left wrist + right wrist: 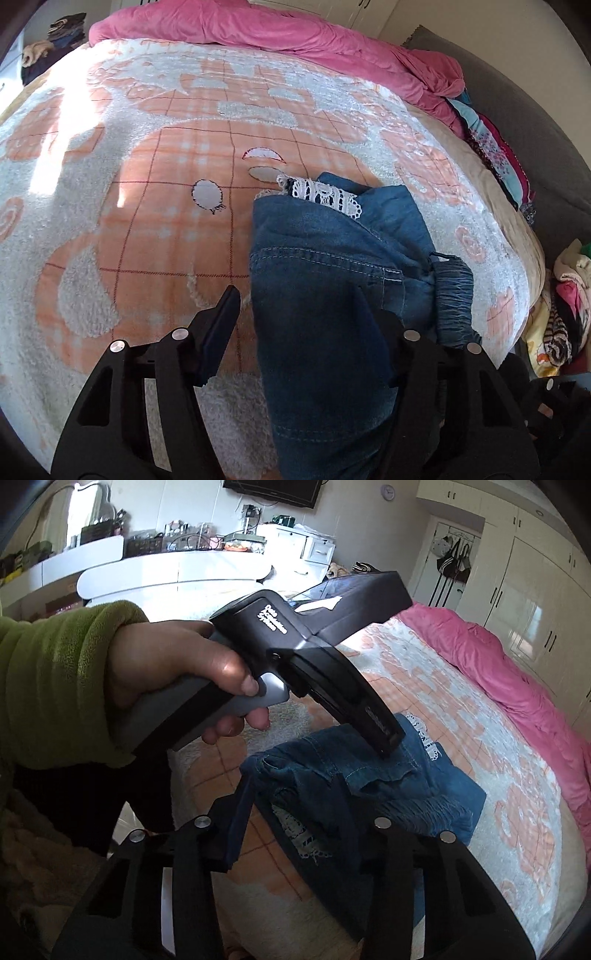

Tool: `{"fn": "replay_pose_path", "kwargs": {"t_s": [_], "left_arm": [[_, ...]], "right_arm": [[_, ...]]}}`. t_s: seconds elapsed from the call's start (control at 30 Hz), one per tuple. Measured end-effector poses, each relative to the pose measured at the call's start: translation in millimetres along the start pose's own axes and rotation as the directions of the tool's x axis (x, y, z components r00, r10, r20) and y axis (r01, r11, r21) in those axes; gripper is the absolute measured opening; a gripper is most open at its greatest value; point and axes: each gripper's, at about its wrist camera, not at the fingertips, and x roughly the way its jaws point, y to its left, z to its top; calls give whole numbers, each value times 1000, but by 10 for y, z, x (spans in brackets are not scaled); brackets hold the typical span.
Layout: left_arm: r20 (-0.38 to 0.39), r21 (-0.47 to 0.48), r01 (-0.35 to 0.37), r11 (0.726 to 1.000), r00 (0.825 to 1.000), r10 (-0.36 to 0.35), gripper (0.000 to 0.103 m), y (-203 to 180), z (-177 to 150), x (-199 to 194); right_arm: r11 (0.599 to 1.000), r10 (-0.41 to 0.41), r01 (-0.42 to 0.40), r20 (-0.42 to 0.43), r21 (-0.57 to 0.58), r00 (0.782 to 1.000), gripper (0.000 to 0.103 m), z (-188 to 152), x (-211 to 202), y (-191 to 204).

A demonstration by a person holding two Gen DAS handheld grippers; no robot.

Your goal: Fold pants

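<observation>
Left wrist view: denim pants bunched on the bed

I see the pants (pixel 325 266) lying on the patterned blanket (pixel 147 206), pink duvet (pixel 280 29) at the far end. My left tool (pixel 303 325) stands half open with denim between its jaws; whether they pinch it I cannot tell. My right tool (pixel 299 812), likewise half open, straddles a fold.

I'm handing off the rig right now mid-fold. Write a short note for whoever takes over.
Left gripper: half open, denim between its fingers; a firm grip is not clear.
Right gripper: half open, astride a raised denim fold; grip also unclear.
Jeans: bunched on the patterned blanket, lace trim showing, elastic waistband at the right.
Done: pants partly gathered, not neat.
Left: confirm both grips, flatten, finish folding.
</observation>
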Motion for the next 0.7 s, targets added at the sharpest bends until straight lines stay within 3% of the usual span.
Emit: {"fn": "replay_pose_path", "kwargs": {"t_s": [0.03,0.07,0.1,0.27,0.4,0.7], "left_arm": [[-5,2,-5,1000,1000,5,55,-8,1,30],[-5,4,-8,1000,1000,8,55,-13,2,47],[-5,8,-13,1000,1000,13,55,-24,3,65],[-6,14,-20,1000,1000,21,57,-23,9,112],[10,8,-18,1000,1000,18,59,-26,4,124],[34,24,-46,999,998,45,59,-78,-23,49]], "right_arm": [[1000,-19,18,-20,-19,1000,30,10,75,8],[999,-32,30,-42,-34,999,11,11,150,16],[999,-23,20,-71,-41,997,4,-3,235,5],[993,104,-108,-81,-49,991,3,-176,87,6],[994,106,-106,-99,9,989,3,-350,146,-58],[984,128,-121,-46,127,991,6,-433,180,-134]]}}
